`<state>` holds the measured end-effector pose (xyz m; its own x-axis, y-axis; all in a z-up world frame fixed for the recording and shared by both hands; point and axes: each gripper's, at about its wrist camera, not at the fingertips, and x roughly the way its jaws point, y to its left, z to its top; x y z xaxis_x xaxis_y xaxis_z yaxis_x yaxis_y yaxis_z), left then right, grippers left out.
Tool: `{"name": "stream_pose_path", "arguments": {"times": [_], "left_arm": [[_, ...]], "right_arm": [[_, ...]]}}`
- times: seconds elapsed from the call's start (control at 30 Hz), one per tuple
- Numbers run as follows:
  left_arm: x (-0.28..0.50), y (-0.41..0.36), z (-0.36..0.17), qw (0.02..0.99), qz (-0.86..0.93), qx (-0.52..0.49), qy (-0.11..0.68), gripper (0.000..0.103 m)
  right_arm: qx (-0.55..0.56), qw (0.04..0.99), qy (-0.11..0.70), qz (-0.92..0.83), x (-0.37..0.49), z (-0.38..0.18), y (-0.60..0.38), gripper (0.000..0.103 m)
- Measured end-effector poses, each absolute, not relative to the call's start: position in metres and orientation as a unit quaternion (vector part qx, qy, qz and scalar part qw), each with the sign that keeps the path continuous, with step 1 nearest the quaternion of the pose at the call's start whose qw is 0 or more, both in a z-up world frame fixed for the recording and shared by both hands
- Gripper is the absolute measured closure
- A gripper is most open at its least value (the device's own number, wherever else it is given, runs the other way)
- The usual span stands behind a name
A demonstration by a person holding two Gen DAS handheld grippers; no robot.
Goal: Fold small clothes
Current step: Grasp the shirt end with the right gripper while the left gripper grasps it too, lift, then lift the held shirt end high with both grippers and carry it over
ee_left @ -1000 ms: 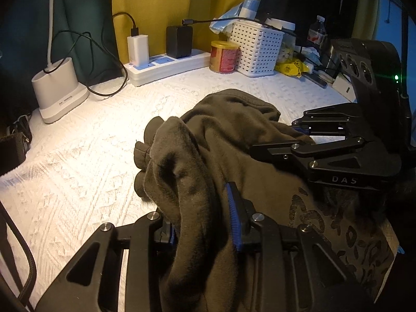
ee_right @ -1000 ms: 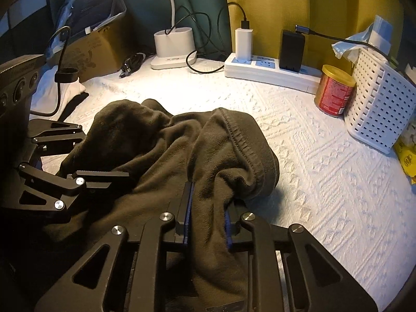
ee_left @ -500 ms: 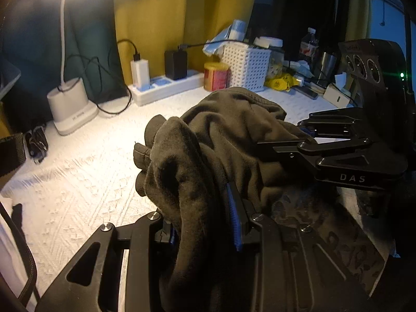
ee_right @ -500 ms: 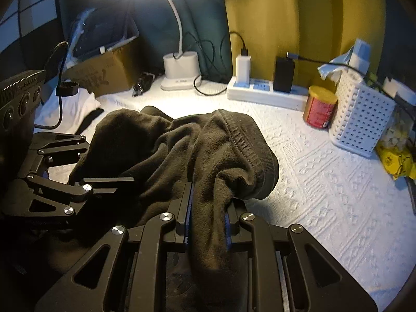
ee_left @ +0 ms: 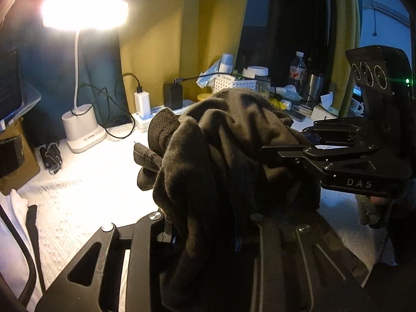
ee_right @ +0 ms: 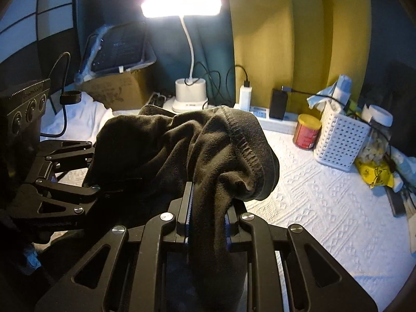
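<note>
A dark olive fleece garment [ee_left: 234, 156] hangs bunched between both grippers, lifted off the white textured tablecloth [ee_left: 78, 182]. My left gripper [ee_left: 205, 234] is shut on one bunched edge of it. My right gripper [ee_right: 208, 215] is shut on its ribbed hem [ee_right: 241, 140]. The right gripper also shows at the right of the left wrist view [ee_left: 286, 153], and the left gripper at the left of the right wrist view [ee_right: 91, 182]. The garment hides the fingertips.
At the back stand a lit white desk lamp [ee_right: 191, 98], a power strip with chargers [ee_right: 262, 114], a red tin [ee_right: 306, 132] and a white perforated basket [ee_right: 340, 140]. A cardboard box [ee_right: 117, 88] and white cloth [ee_right: 78, 114] lie at the left.
Both grippers have risen and tilted up with the garment, lifting it off the tablecloth. The lamp head has come into view.
</note>
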<state>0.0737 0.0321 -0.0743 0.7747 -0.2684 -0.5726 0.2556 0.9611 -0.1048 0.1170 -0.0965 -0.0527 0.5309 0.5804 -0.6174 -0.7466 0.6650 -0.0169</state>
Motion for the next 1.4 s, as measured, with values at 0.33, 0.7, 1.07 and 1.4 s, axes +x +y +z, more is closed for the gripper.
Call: {"name": "stream_pose_path", "arguments": {"times": [0.33,0.7,1.07,1.4], "left_arm": [[0.044,0.033,-0.050,0.957,-0.127,-0.007,0.260,0.075],[0.012,0.039,-0.020,0.968,-0.130,-0.017,0.216,0.075],[-0.021,0.045,0.006,0.977,-0.123,-0.014,0.171,0.077],[-0.048,0.055,0.028,0.986,-0.106,-0.005,0.129,0.077]], "right_arm": [[-0.133,0.879,0.247,0.387,0.081,-0.018,-0.103,0.083],[-0.142,0.891,0.194,0.385,0.040,0.018,-0.109,0.083],[-0.147,0.897,0.146,0.390,0.005,0.048,-0.110,0.083],[-0.160,0.894,0.094,0.407,-0.030,0.075,-0.099,0.084]]}}
